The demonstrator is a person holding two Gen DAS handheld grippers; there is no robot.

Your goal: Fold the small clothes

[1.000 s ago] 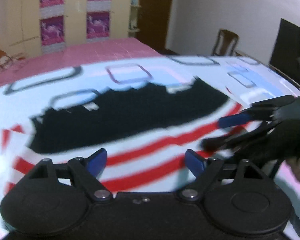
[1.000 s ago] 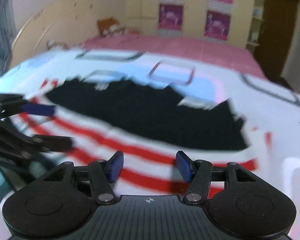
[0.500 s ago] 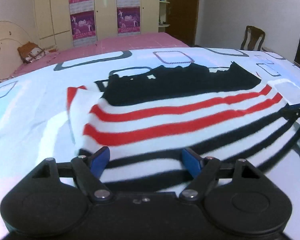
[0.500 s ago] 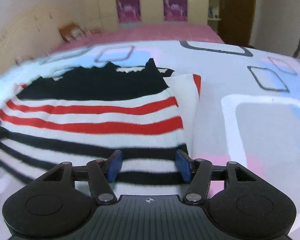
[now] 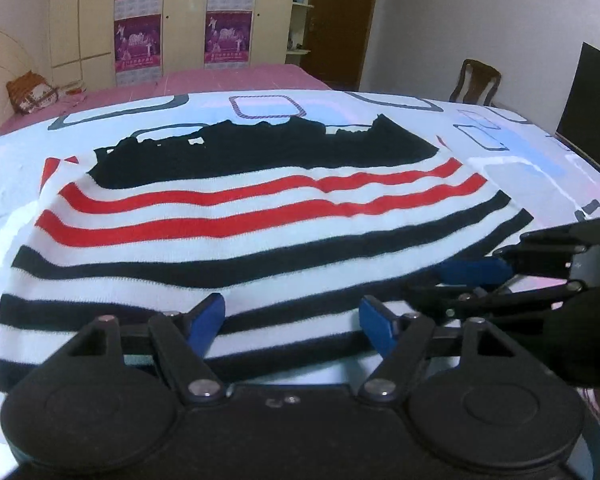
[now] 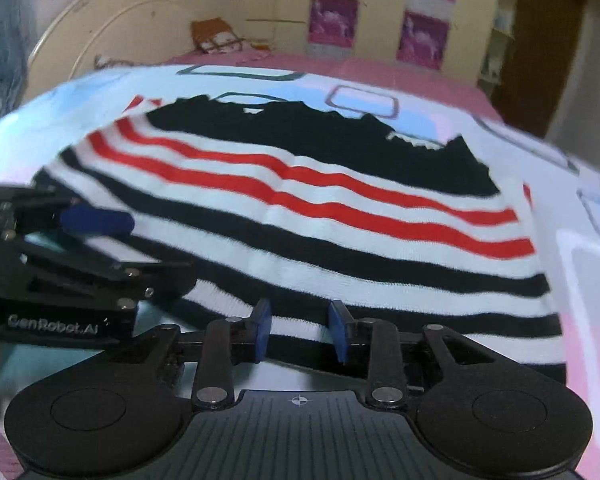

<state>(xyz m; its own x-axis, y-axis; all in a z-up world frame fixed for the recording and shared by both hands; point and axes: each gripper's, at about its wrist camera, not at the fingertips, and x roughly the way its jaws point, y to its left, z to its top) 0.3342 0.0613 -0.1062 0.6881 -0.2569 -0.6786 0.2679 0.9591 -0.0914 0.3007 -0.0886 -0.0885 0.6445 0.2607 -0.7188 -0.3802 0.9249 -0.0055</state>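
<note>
Blue-padded left gripper (image 5: 292, 320) fingers closing over striped sweater (image 5: 260, 240) hem, not yet pinching; right gripper (image 6: 300, 330) fingers narrower, closing likewise. Spread flat on patterned bed cover (image 5: 520, 152), hem nearest, black top farthest, stripes crosswise.

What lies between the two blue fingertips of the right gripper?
In the right wrist view, the near black hem of the striped knitted sweater lies between the closing right gripper fingertips, not yet pinched.

White lettering reading "GenRobot.AI" runs along the black body of the left gripper (image 6: 96, 236), seen from the right wrist.
</note>
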